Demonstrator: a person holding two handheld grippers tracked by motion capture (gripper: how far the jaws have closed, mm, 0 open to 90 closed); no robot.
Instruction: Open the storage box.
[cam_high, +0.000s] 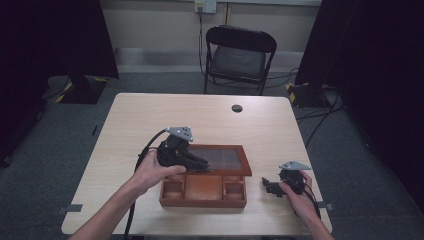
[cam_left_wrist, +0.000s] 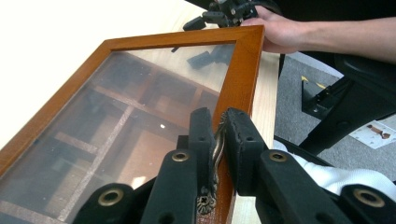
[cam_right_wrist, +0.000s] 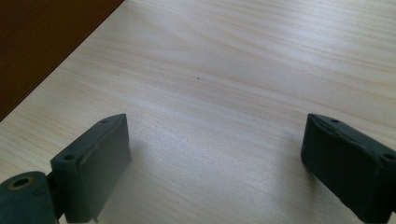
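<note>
Wooden box near front edge of desk, roughly centred. Glass lid raised, hinged open toward back edge. Box shows compartments inside.

Left tongs clamped on brass clasp at lid's frame edge; left gripper view shows both jaws pressed against thin metal piece, lid tilted over compartments.

Right tongs rest on desk near front right corner, just right of box, apart from it. Jaws spread wide, bare desk between them in right gripper view.
</note>
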